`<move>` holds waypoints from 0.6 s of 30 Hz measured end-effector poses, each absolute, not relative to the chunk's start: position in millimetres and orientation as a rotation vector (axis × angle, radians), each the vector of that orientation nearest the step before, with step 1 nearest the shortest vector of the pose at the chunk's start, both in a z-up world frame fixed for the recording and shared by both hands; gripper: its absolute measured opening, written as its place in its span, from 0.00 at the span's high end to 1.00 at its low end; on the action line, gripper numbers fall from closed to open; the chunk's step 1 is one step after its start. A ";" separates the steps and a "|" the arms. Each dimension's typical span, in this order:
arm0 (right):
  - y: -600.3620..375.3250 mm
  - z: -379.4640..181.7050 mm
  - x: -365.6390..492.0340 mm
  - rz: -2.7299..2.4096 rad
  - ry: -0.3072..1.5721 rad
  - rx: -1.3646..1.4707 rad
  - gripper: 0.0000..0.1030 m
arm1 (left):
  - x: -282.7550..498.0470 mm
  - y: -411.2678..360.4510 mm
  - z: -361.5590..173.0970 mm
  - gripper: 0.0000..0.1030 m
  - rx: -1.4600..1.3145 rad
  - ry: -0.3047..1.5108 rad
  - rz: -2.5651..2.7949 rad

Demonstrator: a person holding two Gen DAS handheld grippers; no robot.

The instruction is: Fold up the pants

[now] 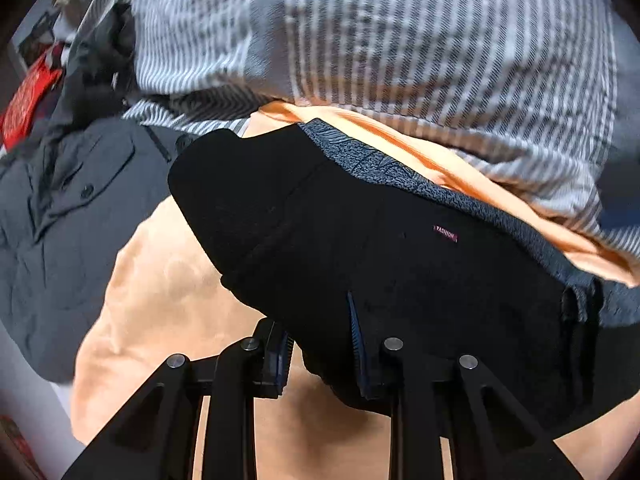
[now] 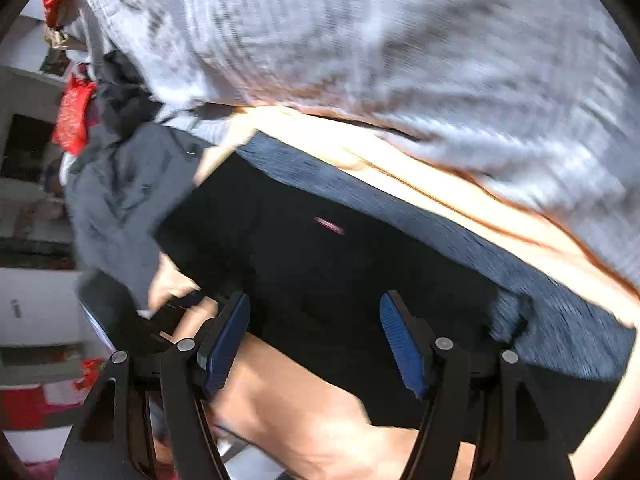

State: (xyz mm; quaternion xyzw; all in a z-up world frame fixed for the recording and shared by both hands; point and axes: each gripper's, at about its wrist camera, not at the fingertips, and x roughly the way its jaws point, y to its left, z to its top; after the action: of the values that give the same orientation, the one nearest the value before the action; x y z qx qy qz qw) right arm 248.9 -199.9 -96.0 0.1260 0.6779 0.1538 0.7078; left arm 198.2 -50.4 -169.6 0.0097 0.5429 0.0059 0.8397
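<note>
Under left gripper [image 1: 320,344], black pants [image 1: 360,216] hide pinching fingers [image 1: 358,336].

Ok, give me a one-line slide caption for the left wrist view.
Left gripper pinching the near edge of black pants on an orange sheet, striped bedding behind.

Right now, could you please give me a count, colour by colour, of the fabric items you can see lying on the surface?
Black: 1, the pants with a speckled grey waistband
Dark grey: 1, a jacket
Orange: 1, a sheet under the pants
Grey-and-white striped: 1, a blanket behind them
Total: 4
</note>
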 end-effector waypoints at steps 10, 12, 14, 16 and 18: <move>-72.5 -119.8 326.0 0.600 1.689 0.123 0.21 | 196.0 -53.2 -169.8 0.74 0.035 1.140 0.005; -48.7 -134.4 333.0 0.627 1.746 0.086 0.21 | 195.6 -52.0 -169.9 0.74 0.024 1.140 0.006; -30.7 -144.7 337.5 0.631 1.779 0.042 0.21 | 194.9 -51.7 -170.3 0.74 0.023 1.139 0.003; -16.0 -156.4 337.3 0.654 1.830 0.007 0.21 | 194.1 -51.7 -170.6 0.74 0.029 1.135 0.001; -1.8 -168.0 334.2 0.656 1.872 -0.060 0.21 | 193.2 -52.5 -170.2 0.74 0.035 1.130 -0.001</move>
State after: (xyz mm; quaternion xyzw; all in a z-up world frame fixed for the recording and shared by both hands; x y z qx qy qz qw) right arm 334.2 -1.8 -168.0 -0.0254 0.7898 0.2768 0.5468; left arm 193.2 -52.5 -170.2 0.0168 0.5356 -0.0004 0.8443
